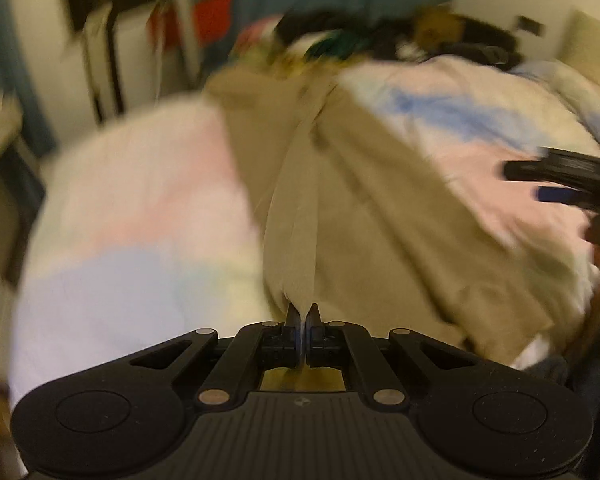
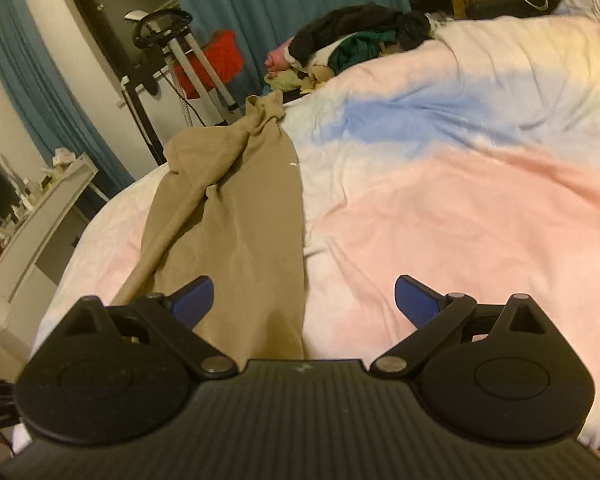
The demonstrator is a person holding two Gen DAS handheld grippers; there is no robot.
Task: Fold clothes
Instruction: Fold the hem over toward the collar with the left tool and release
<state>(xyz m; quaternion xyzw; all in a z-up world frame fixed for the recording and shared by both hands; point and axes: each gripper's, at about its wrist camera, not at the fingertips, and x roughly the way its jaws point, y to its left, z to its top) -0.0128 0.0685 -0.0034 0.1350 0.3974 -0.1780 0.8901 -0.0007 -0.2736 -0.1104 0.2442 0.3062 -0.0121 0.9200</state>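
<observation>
We are working over a bed (image 2: 480, 168) whose pastel cover is serving as our folding surface, with a heap of clothes (image 2: 352, 44) waiting at its far side. The tan garment (image 2: 236, 216) is lying lengthwise along the bed. Our left gripper (image 1: 301, 320) is pinching its near edge, likely for lifting, while our right gripper (image 2: 304, 300) is hovering spread wide, holding nothing.
</observation>
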